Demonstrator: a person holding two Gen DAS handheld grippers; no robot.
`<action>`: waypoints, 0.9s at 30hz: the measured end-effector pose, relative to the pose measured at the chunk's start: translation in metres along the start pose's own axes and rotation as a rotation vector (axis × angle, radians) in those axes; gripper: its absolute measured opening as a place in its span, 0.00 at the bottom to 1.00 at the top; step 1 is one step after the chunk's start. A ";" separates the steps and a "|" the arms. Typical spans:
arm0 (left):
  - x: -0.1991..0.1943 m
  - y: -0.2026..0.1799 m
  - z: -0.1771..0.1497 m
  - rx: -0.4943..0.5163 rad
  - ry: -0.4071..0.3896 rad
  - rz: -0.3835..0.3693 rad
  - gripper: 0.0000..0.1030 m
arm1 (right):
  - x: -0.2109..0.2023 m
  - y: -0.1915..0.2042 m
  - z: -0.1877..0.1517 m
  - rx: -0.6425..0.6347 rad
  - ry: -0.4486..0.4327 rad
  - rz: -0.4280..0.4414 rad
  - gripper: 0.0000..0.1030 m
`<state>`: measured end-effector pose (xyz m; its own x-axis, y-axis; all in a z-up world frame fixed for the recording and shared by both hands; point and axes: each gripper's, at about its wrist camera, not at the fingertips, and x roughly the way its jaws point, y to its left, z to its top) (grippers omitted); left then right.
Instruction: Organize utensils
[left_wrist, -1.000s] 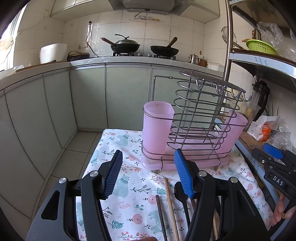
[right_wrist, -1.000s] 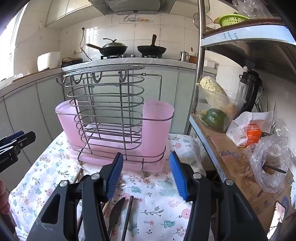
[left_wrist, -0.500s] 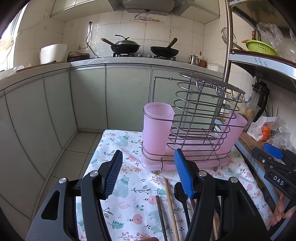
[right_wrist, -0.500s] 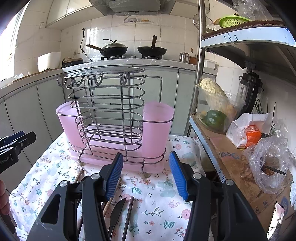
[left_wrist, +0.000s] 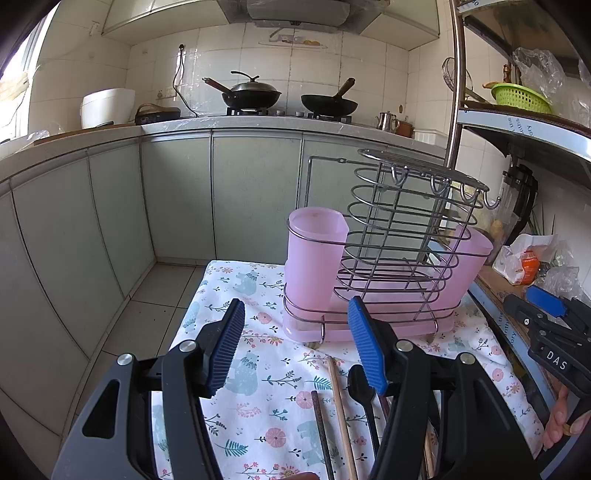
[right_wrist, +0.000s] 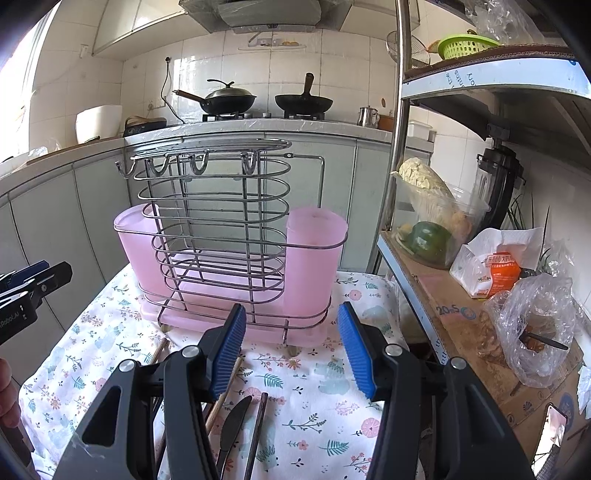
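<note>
Both hand-held grippers, left (left_wrist: 295, 345) and right (right_wrist: 291, 349), hover with jaws spread wide and nothing between them above the desk (right_wrist: 325, 421) with its flowered cloth. Ahead stands the wire rack (right_wrist: 221, 236) holding two pink cups (right_wrist: 316, 254). On the cloth before it lie a black knife (right_wrist: 232, 428), chopsticks (left_wrist: 341, 410) and what seems a black spoon (left_wrist: 360, 387), partly hidden by the fingers.

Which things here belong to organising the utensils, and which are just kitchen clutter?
For the job: black knife; dark chopstick; wooden chopstick; black spoon; wire rack with pink cups; left gripper and right gripper, both open and empty.

Lying about: woks; green basket; orange packet; blender.
</note>
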<state>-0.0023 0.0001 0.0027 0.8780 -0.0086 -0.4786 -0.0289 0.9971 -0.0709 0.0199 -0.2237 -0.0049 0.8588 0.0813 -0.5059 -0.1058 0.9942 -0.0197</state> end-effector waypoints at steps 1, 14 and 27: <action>0.000 0.000 0.000 0.000 0.000 -0.001 0.57 | 0.000 0.000 0.001 -0.001 0.000 0.000 0.50; -0.001 0.001 0.000 -0.003 -0.001 -0.001 0.57 | -0.002 0.000 0.002 -0.002 -0.002 0.000 0.50; -0.001 0.002 0.000 -0.002 -0.001 0.000 0.57 | -0.002 0.001 0.001 -0.002 -0.002 -0.001 0.50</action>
<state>-0.0033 0.0018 0.0025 0.8787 -0.0088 -0.4773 -0.0298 0.9969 -0.0732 0.0187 -0.2231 -0.0029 0.8598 0.0808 -0.5042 -0.1063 0.9941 -0.0220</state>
